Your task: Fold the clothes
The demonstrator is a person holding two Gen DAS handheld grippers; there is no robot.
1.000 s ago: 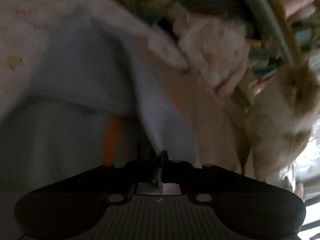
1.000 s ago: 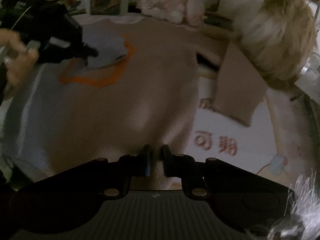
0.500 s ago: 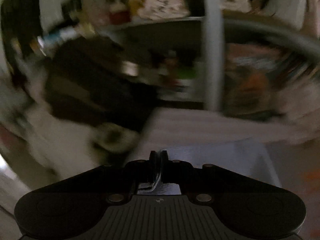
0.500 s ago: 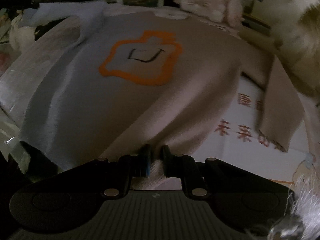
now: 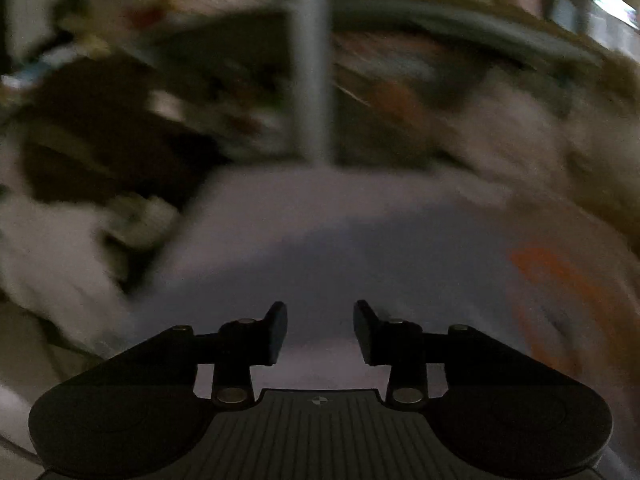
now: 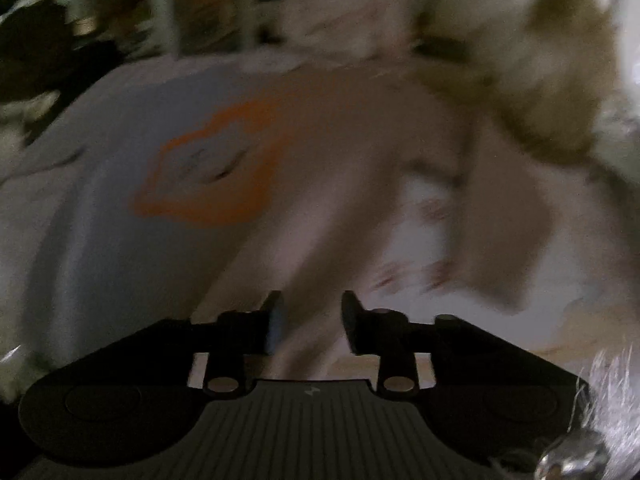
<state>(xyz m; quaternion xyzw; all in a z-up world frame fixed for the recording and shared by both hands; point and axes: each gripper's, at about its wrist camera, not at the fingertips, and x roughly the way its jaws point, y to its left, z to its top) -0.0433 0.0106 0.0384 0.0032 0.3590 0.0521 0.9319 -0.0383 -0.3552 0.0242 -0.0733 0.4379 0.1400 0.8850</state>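
Note:
A pale grey T-shirt (image 6: 340,148) with an orange print (image 6: 216,168) lies spread flat, its right sleeve (image 6: 504,216) out to the side. In the left wrist view the shirt (image 5: 320,248) fills the lower middle, with the orange print (image 5: 560,288) at the right. My left gripper (image 5: 320,330) is open and empty just above the shirt's left part. My right gripper (image 6: 310,322) is open and empty over the shirt's lower hem. Both views are blurred by motion.
The shirt lies on a white printed mat (image 6: 440,280). A furry beige and white plush (image 6: 560,80) sits at the right edge. A grey post (image 5: 310,72) and cluttered shelves stand behind the surface. Dark clutter (image 5: 100,140) lies at the left.
Both grippers have opened and let go of the shirt: the left released the sleeve it had carried out to the side, the right released the hem. Both cameras are moving.

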